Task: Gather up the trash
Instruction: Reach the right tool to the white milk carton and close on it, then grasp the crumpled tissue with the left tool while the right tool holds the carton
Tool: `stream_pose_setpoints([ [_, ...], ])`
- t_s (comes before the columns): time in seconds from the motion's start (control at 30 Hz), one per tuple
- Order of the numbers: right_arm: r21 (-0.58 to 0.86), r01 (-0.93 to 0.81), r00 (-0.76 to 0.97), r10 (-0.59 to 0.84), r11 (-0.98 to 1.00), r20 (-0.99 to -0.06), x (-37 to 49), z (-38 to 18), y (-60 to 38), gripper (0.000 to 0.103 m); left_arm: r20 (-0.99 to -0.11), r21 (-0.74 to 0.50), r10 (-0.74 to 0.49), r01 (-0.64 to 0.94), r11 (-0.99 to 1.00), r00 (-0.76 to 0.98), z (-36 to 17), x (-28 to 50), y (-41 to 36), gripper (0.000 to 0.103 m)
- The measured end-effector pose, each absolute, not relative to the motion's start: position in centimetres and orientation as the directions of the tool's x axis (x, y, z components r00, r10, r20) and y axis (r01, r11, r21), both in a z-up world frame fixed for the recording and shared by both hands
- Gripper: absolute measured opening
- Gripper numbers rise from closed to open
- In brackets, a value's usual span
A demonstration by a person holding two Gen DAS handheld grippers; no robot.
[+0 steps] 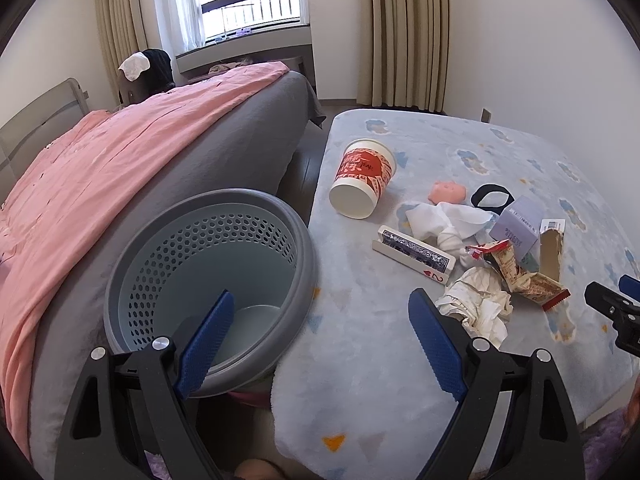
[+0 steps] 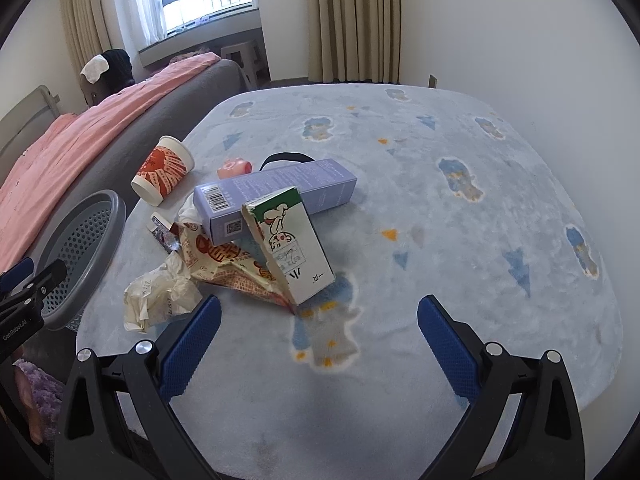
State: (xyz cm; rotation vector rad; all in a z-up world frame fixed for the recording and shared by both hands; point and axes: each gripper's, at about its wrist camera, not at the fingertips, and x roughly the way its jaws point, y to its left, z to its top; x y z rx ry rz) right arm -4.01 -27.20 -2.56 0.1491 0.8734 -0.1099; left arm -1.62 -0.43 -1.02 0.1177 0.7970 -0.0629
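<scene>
Lilac box partly behind tissue, right tool cut by edge

Red-orange patterned cup, grey bin with perforated pale-blue liner, lilac box, blue-cloud blanket

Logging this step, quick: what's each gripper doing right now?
Left gripper: open, holding nothing, beside the basket.
Right gripper: open, holding nothing.

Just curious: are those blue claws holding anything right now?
Nothing is held. The left gripper and the right gripper are both open and empty.
</scene>
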Motion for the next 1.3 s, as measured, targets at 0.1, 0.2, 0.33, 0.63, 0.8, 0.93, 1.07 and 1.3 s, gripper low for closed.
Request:
stream_pose_setpoints([
  [0.1, 0.060, 0.124, 0.637, -0.033, 0.990, -0.770, -2.9, -3.0, -27.3, 0.095, -0.720, 0.072, -0.024, 0.109, 0.991, 0.694, -1.1, -1.6, -0.6, 0.085],
  [0.2, 0.061, 0.097, 0.626, -0.013, 0.993, -0.780, -1.5, -3.7, -27.2, 0.085, -0.719, 0.073, -0.028, 0.116, 0.991, 0.695, -1.2, -1.5, -1.0, 0.085],
  [0.33, 0.090, 0.079, 0.620, 0.022, 0.993, -0.784, 0.0, -4.6, -27.5, 0.082, -0.723, 0.079, -0.025, 0.119, 0.990, 0.690, -1.5, -1.3, -1.4, 0.085],
  [0.63, 0.113, 0.031, 0.603, 0.072, 0.993, -0.794, 1.6, -5.3, -27.2, 0.066, -0.738, 0.087, -0.027, 0.134, 0.987, 0.674, -2.1, -0.8, -1.8, 0.085],
  [0.8, 0.119, -0.005, 0.588, 0.099, 0.993, -0.803, 2.2, -5.8, -26.6, 0.053, -0.737, 0.080, -0.048, 0.157, 0.984, 0.674, -2.2, -0.9, -2.2, 0.085],
  [0.93, 0.118, -0.010, 0.590, 0.101, 0.993, -0.801, 2.1, -5.9, -26.4, 0.045, -0.742, 0.069, -0.069, 0.178, 0.982, 0.667, -2.4, -1.1, -2.6, 0.085],
  [1.07, 0.141, -0.014, 0.608, 0.120, 0.990, -0.785, 1.7, -5.3, -26.6, 0.044, -0.739, 0.067, -0.087, 0.202, 0.977, 0.669, -2.4, -1.4, -3.0, 0.085],
  [1.3, 0.188, 0.018, 0.632, 0.134, 0.982, -0.763, 0.2, -4.1, -27.5, 0.043, -0.755, 0.059, -0.149, 0.293, 0.954, 0.639, -3.0, -2.3, -4.8, 0.085],
])
